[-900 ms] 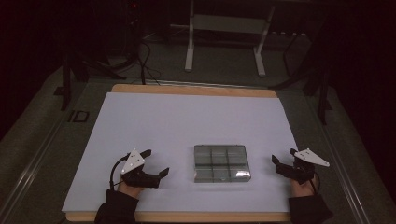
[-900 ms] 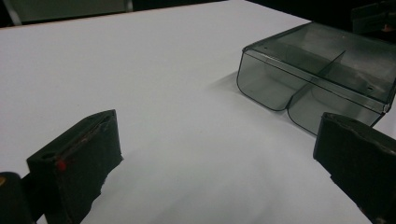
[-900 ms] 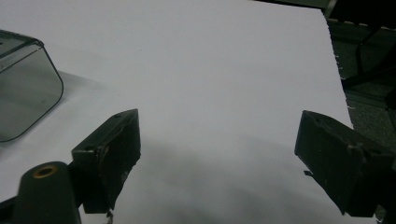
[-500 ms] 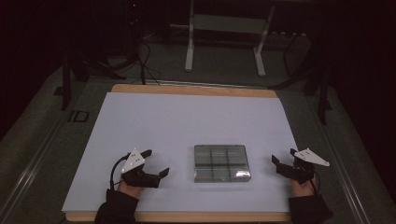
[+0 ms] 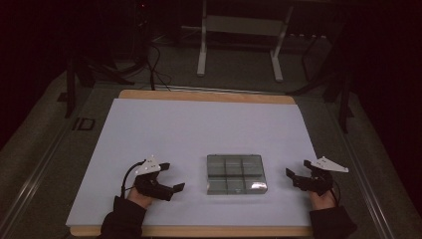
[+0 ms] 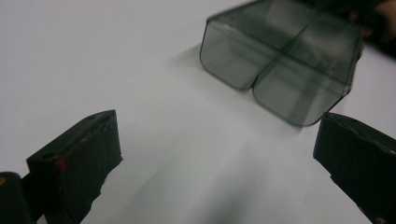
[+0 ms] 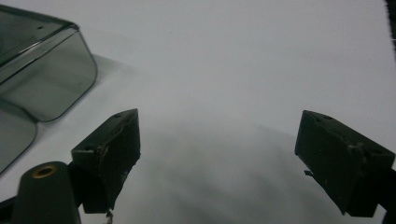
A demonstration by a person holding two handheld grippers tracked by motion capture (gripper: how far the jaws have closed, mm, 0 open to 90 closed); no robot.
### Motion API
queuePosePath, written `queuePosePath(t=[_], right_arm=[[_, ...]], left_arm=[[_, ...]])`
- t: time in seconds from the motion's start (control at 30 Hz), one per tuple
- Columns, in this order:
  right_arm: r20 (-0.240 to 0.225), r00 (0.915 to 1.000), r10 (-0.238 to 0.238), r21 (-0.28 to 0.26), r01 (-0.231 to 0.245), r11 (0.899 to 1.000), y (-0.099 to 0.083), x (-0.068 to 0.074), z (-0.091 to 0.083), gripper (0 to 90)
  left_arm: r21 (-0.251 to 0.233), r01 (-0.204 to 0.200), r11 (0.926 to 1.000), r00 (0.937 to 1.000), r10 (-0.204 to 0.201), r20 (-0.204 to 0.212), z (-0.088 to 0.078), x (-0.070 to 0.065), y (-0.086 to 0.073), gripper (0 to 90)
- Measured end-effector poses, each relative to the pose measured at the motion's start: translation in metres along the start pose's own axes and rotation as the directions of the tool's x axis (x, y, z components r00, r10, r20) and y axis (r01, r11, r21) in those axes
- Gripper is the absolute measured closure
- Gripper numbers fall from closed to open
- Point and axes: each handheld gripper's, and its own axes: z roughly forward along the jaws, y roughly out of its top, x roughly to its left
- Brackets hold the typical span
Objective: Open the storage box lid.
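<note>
High view: clear compartment box (image 5: 236, 173) lies flat on white sheet (image 5: 199, 129) covering the table, near front edge, approx centred btw both grippers. Left gripper (image 5: 168, 179) sits just left of it w/ jaws spread wide, nothing held; right gripper (image 5: 296, 175) just right of it, jaws likewise apart & empty.

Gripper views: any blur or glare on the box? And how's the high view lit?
Left gripper view: the clear compartment box is soft, smeared along its near edge, with a faint shadow on the white sheet. Right gripper view: box corner sharper, no glare; jaws apart. High view: dim, dark surroundings, one bright glint on the box's near right corner.
</note>
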Motion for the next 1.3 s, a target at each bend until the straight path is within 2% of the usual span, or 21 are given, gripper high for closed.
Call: queuePosePath(t=[0.07, 0.23, 0.33, 0.37, 0.47, 0.6, 0.67, 0.7, 0.8, 0.83, 0.9, 0.93, 0.97, 1.0, 1.13, 1.27, 1.3], right_arm=[[-0.011, 0.9999, -0.008, 0.012, 0.009, 1.0, 0.001, 0.001, 0.0, 14.0], [-0.043, 0.9967, -0.068, 0.049, 0.071, 0.996, 0.004, 0.009, 0.002, 15.0], [-0.09, 0.9937, -0.067, 0.039, 0.071, 0.997, 0.004, 0.013, 0.002, 17.1], [-0.095, 0.9927, -0.075, 0.031, 0.078, 0.996, 0.004, 0.014, 0.001, 21.1], [-0.108, 0.9889, -0.102, 0.035, 0.106, 0.994, 0.004, 0.019, 0.002, 21.8], [-0.16, 0.9793, -0.125, 0.033, 0.132, 0.991, 0.005, 0.024, 0.003, 22.6], [-0.173, 0.9744, -0.144, 0.034, 0.152, 0.988, 0.005, 0.028, 0.003, 27.6], [-0.183, 0.9715, -0.151, 0.036, 0.16, 0.986, 0.004, 0.03, 0.004, 27.7], [-0.2, 0.967, -0.158, 0.04, 0.169, 0.985, 0.004, 0.033, 0.004, 29.1], [-0.222, 0.9596, -0.172, 0.038, 0.185, 0.982, 0.004, 0.035, 0.004, 33.4], [-0.242, 0.9535, -0.18, 0.044, 0.196, 0.98, 0.003, 0.038, 0.004, 40.1], [-0.242, 0.9535, -0.18, 0.044, 0.196, 0.98, 0.003, 0.038, 0.004, 40.1], [-0.258, 0.9461, -0.195, 0.053, 0.216, 0.975, 0.003, 0.04, 0.005, 45.8], [-0.263, 0.9445, -0.196, 0.058, 0.218, 0.974, 0.002, 0.041, 0.005, 49.1], [-0.294, 0.9271, -0.232, 0.065, 0.262, 0.963, 0.0, 0.046, 0.006, 66.1], [-0.32, 0.9171, -0.238, 0.058, 0.27, 0.961, 0.0, 0.048, 0.007, 80.6], [-0.32, 0.9171, -0.238, 0.058, 0.27, 0.961, 0.0, 0.048, 0.007, 80.6]], left_arm=[[0.022, -0.025, 0.9994, 0.9996, 0.026, -0.013, 0.003, -0.003, 0.002, 2.0], [0.057, -0.037, 0.9977, 0.9993, 0.037, 0.006, 0.008, -0.005, 0.005, 2.0], [0.053, -0.043, 0.9977, 0.9991, 0.043, 0.007, 0.009, -0.007, 0.007, 2.2], [0.053, -0.043, 0.9977, 0.9991, 0.043, 0.007, 0.009, -0.007, 0.007, 3.8], [0.059, -0.051, 0.997, 0.9987, 0.05, 0.003, 0.014, -0.01, 0.01, 5.0], [0.061, -0.067, 0.9959, 0.9977, 0.067, -0.002, 0.018, -0.015, 0.012, 8.6], [0.058, -0.071, 0.9958, 0.9974, 0.071, 0.003, 0.021, -0.017, 0.013, 18.2], [0.069, -0.079, 0.9945, 0.9969, 0.079, 0.005, 0.023, -0.018, 0.013, 18.3], [0.084, -0.088, 0.9926, 0.9962, 0.087, 0.007, 0.025, -0.021, 0.014, 26.6], [0.095, -0.095, 0.9909, 0.9954, 0.094, 0.015, 0.028, -0.022, 0.014, 31.6], [0.098, -0.099, 0.9902, 0.995, 0.097, 0.022, 0.029, -0.024, 0.014, 41.3], [0.098, -0.099, 0.9902, 0.995, 0.097, 0.022, 0.029, -0.024, 0.014, 46.1], [0.102, -0.104, 0.9893, 0.9944, 0.101, 0.03, 0.031, -0.026, 0.015, 49.4], [0.102, -0.104, 0.9893, 0.9944, 0.101, 0.03, 0.031, -0.026, 0.015, 52.6], [0.121, -0.122, 0.9851, 0.9925, 0.12, 0.024, 0.035, -0.03, 0.016, 60.1], [0.151, -0.15, 0.9772, 0.9887, 0.147, 0.026, 0.041, -0.035, 0.017, 71.7], [0.151, -0.15, 0.9772, 0.9887, 0.147, 0.026, 0.041, -0.035, 0.017, 75.5]])
